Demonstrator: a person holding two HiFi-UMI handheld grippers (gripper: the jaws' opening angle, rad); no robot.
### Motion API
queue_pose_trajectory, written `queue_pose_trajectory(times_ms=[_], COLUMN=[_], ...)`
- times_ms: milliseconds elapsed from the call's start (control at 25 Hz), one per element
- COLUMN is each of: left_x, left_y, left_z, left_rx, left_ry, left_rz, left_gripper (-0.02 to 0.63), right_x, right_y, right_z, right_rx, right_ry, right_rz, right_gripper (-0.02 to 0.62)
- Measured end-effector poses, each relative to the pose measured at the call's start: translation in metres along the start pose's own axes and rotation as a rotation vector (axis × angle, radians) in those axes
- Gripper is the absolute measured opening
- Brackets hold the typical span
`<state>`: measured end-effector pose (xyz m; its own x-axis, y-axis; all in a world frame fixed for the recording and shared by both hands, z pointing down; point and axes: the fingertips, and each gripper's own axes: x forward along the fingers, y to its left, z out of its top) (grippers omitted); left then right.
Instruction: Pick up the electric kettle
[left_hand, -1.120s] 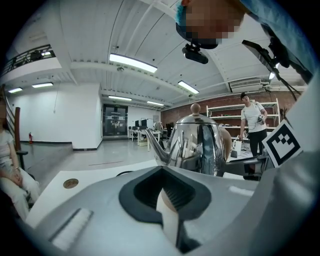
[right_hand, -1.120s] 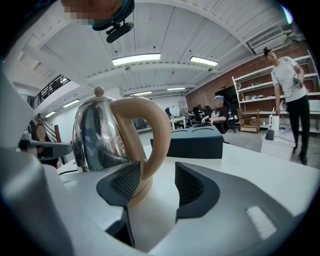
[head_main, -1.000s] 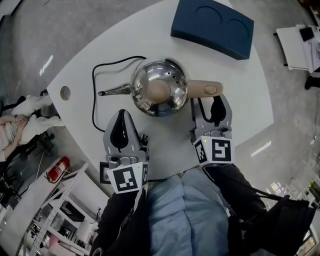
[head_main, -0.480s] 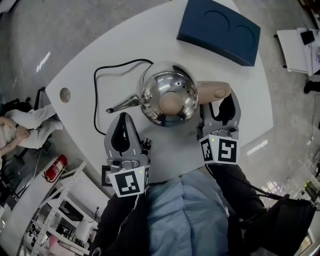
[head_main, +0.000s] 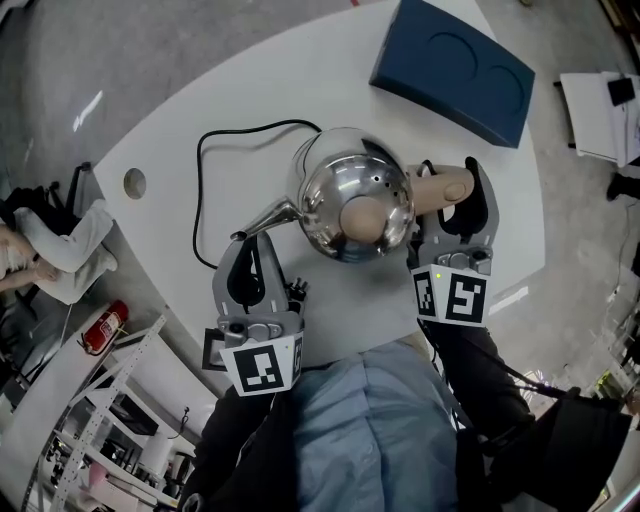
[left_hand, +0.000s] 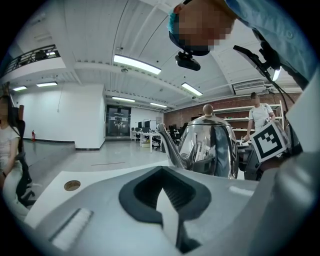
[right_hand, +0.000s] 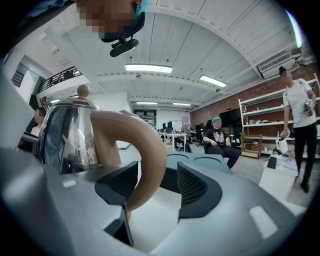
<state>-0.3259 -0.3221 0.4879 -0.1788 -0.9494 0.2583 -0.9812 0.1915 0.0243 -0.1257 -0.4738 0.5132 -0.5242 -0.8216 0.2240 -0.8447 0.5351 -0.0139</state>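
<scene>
- Steel, mirror-polished, forms the squat, domed body of the electric kettle (head_main: 335, 190), and the room reflects across its curve.
- Its lid carries a smooth tan ball knob (head_main: 366, 215) with a few small holes beside it. A thin, curved spout (head_main: 265, 217) tapers toward the left gripper (head_main: 250, 248).
- The handle (head_main: 445, 185) is a thick, rounded arch in matte tan, on the side opposite the spout.
- The kettle is over the middle of the white table (head_main: 300, 80), between the two grippers. I cannot tell whether its base touches the tabletop.
- The only print that shows is a black-and-white square marker on each gripper's cube (head_main: 262, 365).
- The right gripper (right_hand: 152, 182) has the handle between its jaws, which have just been closing. The handle lies against the ribbed dark pad at the left of the right gripper view. A gap remains to the other pad, so the jaws stand apart.
- The left gripper's jaws meet at their tips with nothing between them, and the tip sits just beside the end of the spout.
- A thin black cord (head_main: 198, 185) loops over the table on the spout side.
- A matte dark blue tray (head_main: 455, 65), a rectangular slab with two round recesses, lies at the table's far edge, well apart from the kettle.
- A round brass-coloured grommet (head_main: 135, 183) is set in the tabletop near its left edge.
</scene>
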Motion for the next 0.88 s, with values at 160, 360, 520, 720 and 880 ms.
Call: queue_pose_trajectory(times_ms=[160,360,520,720,880], left_x=[-0.001,-0.003,-0.005,-0.008,-0.011], left_y=[0.003,0.006,0.007,0.010,0.010], left_z=[0.001,0.007,0.010,0.015,0.024], left_rx=[-0.005,-0.006,-0.011,-0.017,-0.018], left_ry=[-0.005,-0.016,-0.020,-0.030,-0.040], left_rz=[0.016,0.032,0.043,0.062,0.076], left_gripper=[0.002,0.002,0.002,0.002,0.002], right_x=[0.011,0.019,0.020,0.021,0.022], right_y=[-0.002,0.001,0.004,0.009,0.011], right_z=[0.007,0.013,0.016,0.020,0.019], right_rx=[-0.015,-0.018,-0.019,0.018,0.045], right_ry=[-0.013,-0.019,-0.022,-0.034,0.000], right_rz=[0.012,0.030,0.045,0.080,0.122], right_gripper=[0.274,0.242,0.195,0.135,0.133])
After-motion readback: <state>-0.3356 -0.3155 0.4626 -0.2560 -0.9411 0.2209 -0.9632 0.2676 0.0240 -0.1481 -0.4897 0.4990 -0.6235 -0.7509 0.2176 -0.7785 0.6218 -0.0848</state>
